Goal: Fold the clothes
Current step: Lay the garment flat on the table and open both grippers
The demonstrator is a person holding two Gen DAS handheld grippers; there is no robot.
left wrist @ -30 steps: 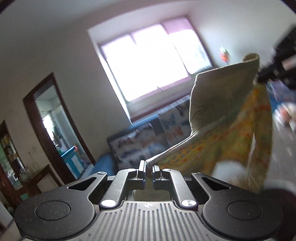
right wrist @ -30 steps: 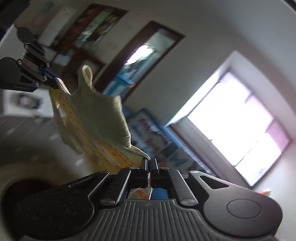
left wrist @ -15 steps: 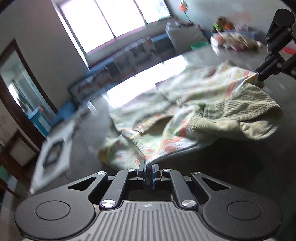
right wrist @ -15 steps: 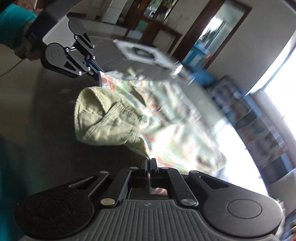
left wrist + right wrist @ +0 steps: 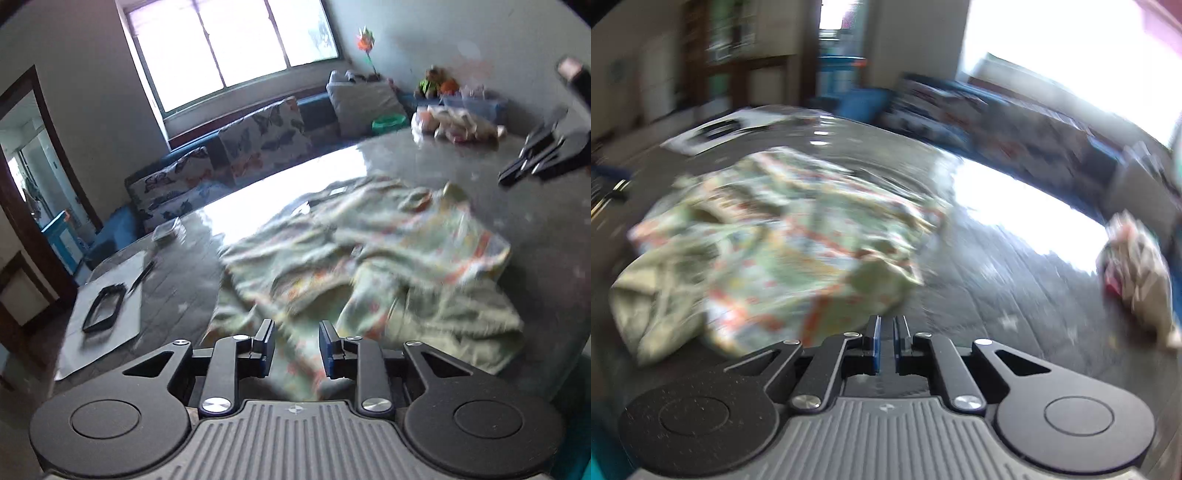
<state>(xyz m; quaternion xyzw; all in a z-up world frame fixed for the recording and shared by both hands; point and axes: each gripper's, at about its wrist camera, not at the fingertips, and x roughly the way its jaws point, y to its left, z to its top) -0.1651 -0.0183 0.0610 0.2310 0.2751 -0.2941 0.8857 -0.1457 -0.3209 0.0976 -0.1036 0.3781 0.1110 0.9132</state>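
A pale green garment [image 5: 369, 266] with an orange print lies crumpled on the dark table [image 5: 177, 295], its plain ribbed side bunched at the near right. My left gripper [image 5: 297, 347] hovers open just over the garment's near edge, with nothing between its fingers. The right gripper [image 5: 532, 164] hangs in the air above the garment's far right corner. In the blurred right wrist view the garment [image 5: 783, 243] sits ahead and to the left of my right gripper [image 5: 885, 345], whose pads stand a narrow gap apart with only table showing between them.
A grey sheet [image 5: 110, 295] carrying a black frame lies at the table's left end, with a small flat box [image 5: 166, 232] behind it. Another bundle of cloth [image 5: 1137, 273] rests at the right. A cushioned bench [image 5: 258, 144] runs under the window.
Both grippers lowered the hanging garment onto the table and let it go. The left gripper has opened wide; the right has parted slightly and swung away.
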